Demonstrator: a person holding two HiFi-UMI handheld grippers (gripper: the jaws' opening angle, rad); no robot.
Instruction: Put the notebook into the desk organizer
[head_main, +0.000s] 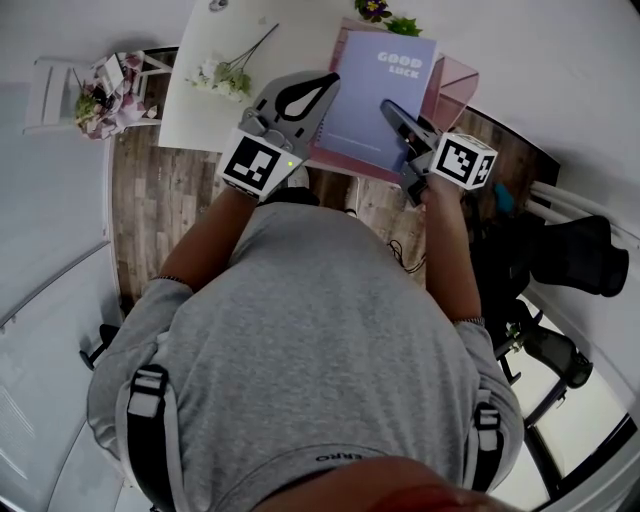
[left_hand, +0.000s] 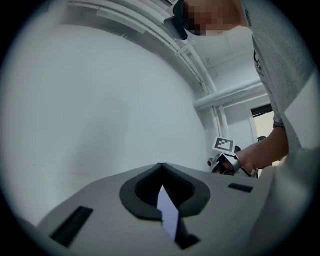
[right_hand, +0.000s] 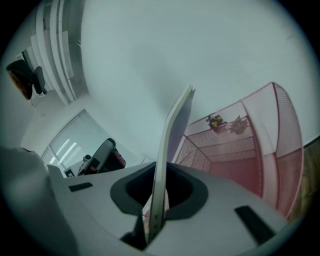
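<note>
A lavender notebook (head_main: 378, 95) with "GOOD LUCK" on its cover is held up over the white table (head_main: 200, 125) by both grippers. My left gripper (head_main: 326, 86) is shut on the notebook's left edge; in the left gripper view a thin sliver of the notebook (left_hand: 168, 216) shows between the jaws of the left gripper (left_hand: 161, 167). My right gripper (head_main: 389, 107) is shut on the lower right part of the cover. In the right gripper view the notebook (right_hand: 170, 145) stands edge-on in the right gripper (right_hand: 156, 167). The pink mesh desk organizer (head_main: 455, 82) sits just behind and to the right of it, its open side (right_hand: 240, 147) facing the gripper.
A flower sprig (head_main: 226, 72) lies on the table's left part. Small potted flowers (head_main: 386, 14) stand at the far edge. A white stand with flowers (head_main: 98, 95) is on the left. A black chair (head_main: 575, 255) stands on the wooden floor at the right.
</note>
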